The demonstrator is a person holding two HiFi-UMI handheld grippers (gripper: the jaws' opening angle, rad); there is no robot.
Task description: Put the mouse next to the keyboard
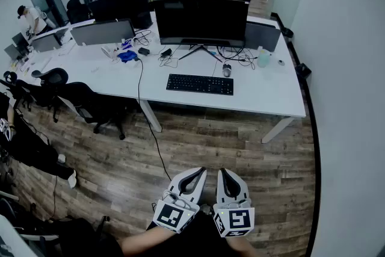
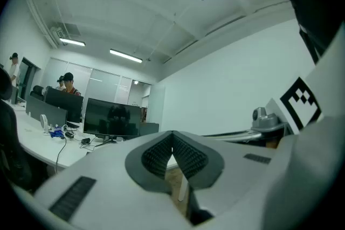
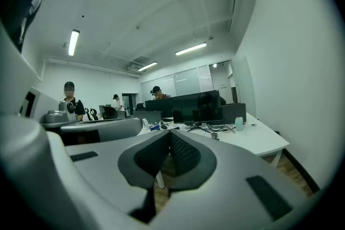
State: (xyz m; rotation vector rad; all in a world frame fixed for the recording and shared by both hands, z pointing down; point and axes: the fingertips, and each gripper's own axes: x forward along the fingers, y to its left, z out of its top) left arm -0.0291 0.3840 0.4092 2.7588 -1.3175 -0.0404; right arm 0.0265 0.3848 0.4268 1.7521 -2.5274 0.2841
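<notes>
both grippers hang low and close to the person's body, over the wooden floor and well apart from the bench (image 1: 274, 96), so nothing of the task is in hand yet. the left gripper (image 1: 199, 172) has its jaws pressed together at the tips with nothing between them, and the right gripper (image 1: 223, 172) is likewise closed and empty. that looks like a carrying posture for the walk up, not a readiness to grasp.

the mouse (image 1: 227, 70) lies on the bench behind the right end of the keyboard (image 1: 200, 83), toward the back edge, just beside the foot of the monitor (image 1: 201, 21) and a tangle of cables (image 1: 237, 57). it seems parked there out of the way rather than where a hand would use it. the keyboard sits near the front edge, roughly centred before the monitor, with bare bench to its right toward the front right corner, a likely spot for the mouse. either gripper would have to open before it could take the mouse, and the cables close by could snag.
</notes>
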